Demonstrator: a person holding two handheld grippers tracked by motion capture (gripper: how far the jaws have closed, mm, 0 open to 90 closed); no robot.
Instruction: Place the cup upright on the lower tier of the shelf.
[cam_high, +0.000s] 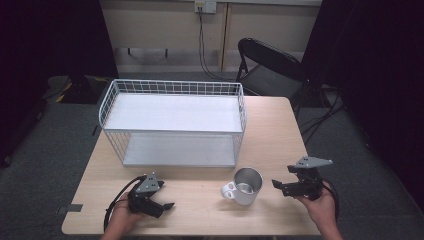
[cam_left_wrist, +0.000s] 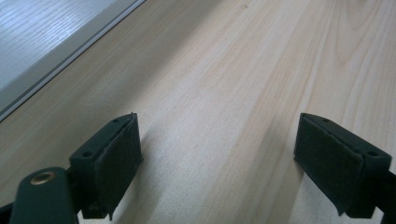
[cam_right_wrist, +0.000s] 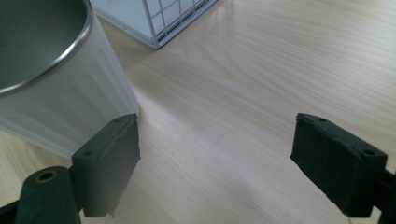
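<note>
Jaws are standing wide on both the right gripper (cam_high: 292, 187) and the left gripper (cam_high: 159, 199), holding nothing. The white mug (cam_high: 243, 186) is sitting just left of the right gripper, in front of the wire shelf rack (cam_high: 172, 122). The near pad (cam_right_wrist: 109, 158) is riding beside the mug's wall rather than around it, so closing now is likely risking a shove or tip.

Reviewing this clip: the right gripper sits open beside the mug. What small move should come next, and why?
Probably slide the right gripper a little further toward the mug so the mug's wall comes between its jaws. They stand open, and in the right gripper view the mug lies beside one jaw, not between them. The left gripper, also open, is over bare table.
</note>
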